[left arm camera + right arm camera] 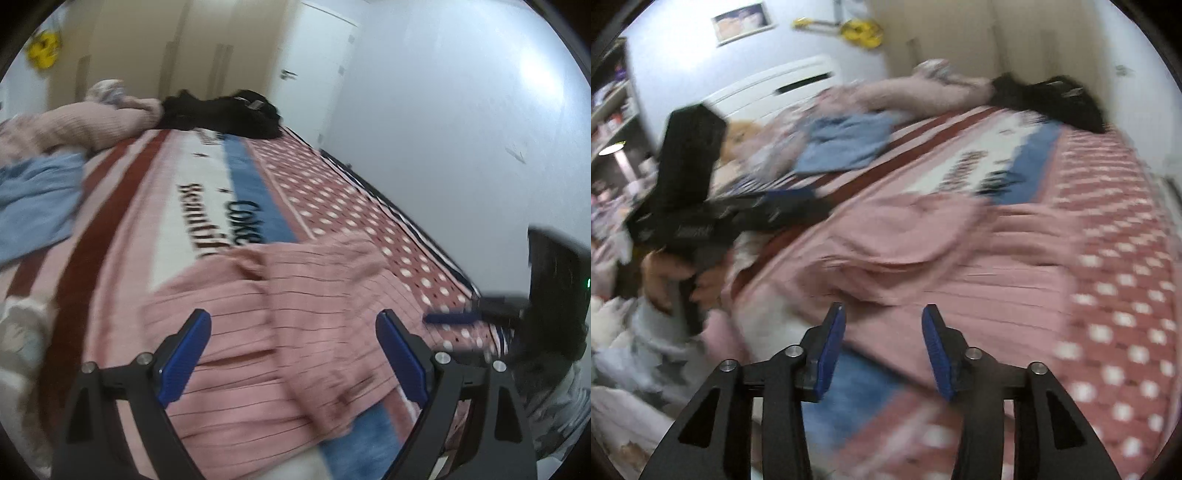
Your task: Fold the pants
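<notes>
Pink pants (314, 280) with thin dark stripes lie crumpled on the patterned bed cover (159, 206). My left gripper (291, 315) hovers over them, open wide, with nothing between its blue pads. My right gripper (883, 308) is over the near edge of the same pants (942, 251), its jaws partly apart and not pressing on any cloth. In the left wrist view the right gripper's blue finger (450, 318) shows at the right. In the right wrist view the left gripper (790, 201), held by a hand (665, 273), shows at the left. Both views are blurred.
A blue garment (33, 206), a pink knit garment (92, 125) and a black garment (229, 110) lie at the bed's far end. A white wall (443, 110) runs along the dotted side of the bed. Shelves (609, 103) and a plush toy (738, 136) sit at the left.
</notes>
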Tool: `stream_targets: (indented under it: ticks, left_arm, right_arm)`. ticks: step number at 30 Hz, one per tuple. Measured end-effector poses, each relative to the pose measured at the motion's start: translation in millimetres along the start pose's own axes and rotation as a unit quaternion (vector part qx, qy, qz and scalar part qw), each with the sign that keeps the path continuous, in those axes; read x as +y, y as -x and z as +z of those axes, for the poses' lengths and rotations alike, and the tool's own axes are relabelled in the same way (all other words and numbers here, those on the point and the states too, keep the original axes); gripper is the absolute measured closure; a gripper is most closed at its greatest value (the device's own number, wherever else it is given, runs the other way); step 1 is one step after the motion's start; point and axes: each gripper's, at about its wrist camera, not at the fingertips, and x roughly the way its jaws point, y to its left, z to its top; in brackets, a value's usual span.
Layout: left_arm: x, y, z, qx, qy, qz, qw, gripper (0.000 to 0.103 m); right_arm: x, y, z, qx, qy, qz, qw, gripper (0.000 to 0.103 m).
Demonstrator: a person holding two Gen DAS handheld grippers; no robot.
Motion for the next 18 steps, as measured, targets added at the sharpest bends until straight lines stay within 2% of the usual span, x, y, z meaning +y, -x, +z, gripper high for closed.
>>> stream_targets:
  ticks: [3,6,9,11,13,15,16,18]
  left_arm:
    - [-24,-22,-3,0.029,-0.035,0.017,0.9988,0.014]
    - [-39,-42,-11,0.059,-0.062,0.032,0.9958,0.015]
    - [-50,-62,-20,0.089,-0.108,0.113,0.9836,0.015]
    - [-51,-67,-26,0.101,-0.115,0.123,0.9805,0.024]
    - [-48,-64,-30,0.103,-0.116,0.132,0.9790,0.049]
    - [-41,-57,-34,0.097,-0.117,0.153,0.9763,0.064]
    - [-36,-53,-35,0.093,-0.108,0.155,0.9776,0.068]
    - [-14,-37,-37,0.069,-0.051,0.147,0.9854,0.074]
  right_arm:
    - [-19,10,-7,-0.012,-0.002,-0.064,0.998,0.059]
    - [-33,10,-14,-0.019,-0.017,-0.074,0.997,0.059]
    - [-39,5,-21,-0.017,-0.024,-0.074,0.997,0.060]
    - [-39,1,-25,-0.014,-0.017,-0.074,0.997,0.060]
    - [-35,-3,-26,-0.014,-0.002,-0.083,0.996,0.060]
    - [-32,-7,-27,-0.014,0.009,-0.089,0.996,0.060]
    - [-30,-7,-27,-0.015,0.012,-0.091,0.996,0.060]
    - [-29,-7,-25,-0.021,0.011,-0.088,0.996,0.060]
